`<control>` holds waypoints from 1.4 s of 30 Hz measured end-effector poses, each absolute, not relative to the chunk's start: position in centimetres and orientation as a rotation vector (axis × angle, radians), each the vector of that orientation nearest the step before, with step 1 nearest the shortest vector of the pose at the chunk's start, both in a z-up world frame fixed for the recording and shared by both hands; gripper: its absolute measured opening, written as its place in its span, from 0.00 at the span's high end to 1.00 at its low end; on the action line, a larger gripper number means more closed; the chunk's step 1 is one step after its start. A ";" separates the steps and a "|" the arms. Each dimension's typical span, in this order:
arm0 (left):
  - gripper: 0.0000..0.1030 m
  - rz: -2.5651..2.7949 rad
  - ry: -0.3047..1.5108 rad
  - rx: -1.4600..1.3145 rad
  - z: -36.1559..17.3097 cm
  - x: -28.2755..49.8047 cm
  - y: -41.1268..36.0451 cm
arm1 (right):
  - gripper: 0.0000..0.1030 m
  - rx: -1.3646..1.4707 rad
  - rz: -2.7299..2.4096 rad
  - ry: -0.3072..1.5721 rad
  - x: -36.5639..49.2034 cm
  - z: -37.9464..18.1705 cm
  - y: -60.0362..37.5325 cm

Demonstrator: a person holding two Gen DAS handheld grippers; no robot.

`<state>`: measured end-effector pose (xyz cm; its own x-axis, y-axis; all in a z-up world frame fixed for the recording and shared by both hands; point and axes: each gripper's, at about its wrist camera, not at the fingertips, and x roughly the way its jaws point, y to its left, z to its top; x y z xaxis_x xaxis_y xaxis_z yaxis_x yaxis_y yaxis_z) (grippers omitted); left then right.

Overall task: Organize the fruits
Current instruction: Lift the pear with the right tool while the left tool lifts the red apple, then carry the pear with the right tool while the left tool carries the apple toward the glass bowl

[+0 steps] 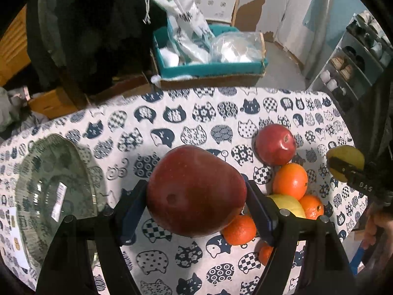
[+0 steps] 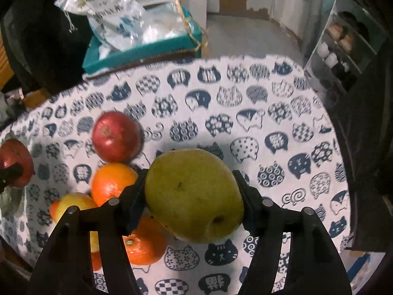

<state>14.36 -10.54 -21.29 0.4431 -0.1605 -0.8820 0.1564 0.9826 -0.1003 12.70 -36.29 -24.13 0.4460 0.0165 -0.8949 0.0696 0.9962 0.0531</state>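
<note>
Squarely between jaws: apple [image 1: 196, 191], pear [image 2: 194, 196]

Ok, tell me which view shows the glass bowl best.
The left wrist view. The glass bowl sits whole at the left on the tablecloth, label visible. The right wrist view catches only a dim sliver at its left edge, too little to identify.
</note>
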 end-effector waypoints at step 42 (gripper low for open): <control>0.22 0.044 0.729 -0.091 -7.0 6.6 3.0 | 0.36 -0.020 0.247 0.686 8.9 -6.4 -22.0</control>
